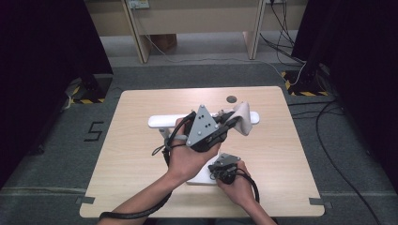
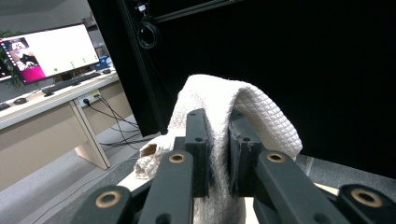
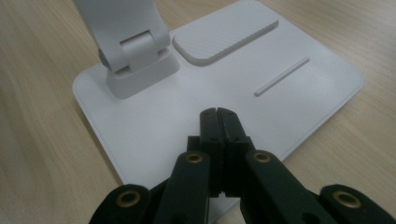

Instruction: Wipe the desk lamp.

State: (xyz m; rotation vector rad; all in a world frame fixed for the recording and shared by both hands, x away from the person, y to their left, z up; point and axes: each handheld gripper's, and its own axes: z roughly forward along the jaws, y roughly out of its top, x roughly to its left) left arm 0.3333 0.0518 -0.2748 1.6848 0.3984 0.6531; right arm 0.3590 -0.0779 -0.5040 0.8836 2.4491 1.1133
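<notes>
white waffle-weave cloth (image 2: 243,112) is pinched between the jaws of my left claw (image 2: 217,140), held against the long head bar of the white desk lamp (image 1: 162,121) near the middle of the table (image 1: 131,154), toward its far edge. my right claw (image 3: 218,116) is fully closed with nothing between its jaws, tips resting on or just over the lamp base (image 3: 327,79) near the table's front edge; i judge it is steadying the lamp.

progress, as i judge it: the cloth is gripped and brought to the right end of the bar, so wiping is under way. i cannot say how much of the bar is already wiped; the left stretch, the arm and the base look untouched by the cloth at present.

limits of view: from above, my left hand (image 1: 187,157) covers the lamp's arm and much of the base. the cloth's contact with the bar sits behind the claw body. whether the right claw actually presses the base, i cannot tell.
</notes>
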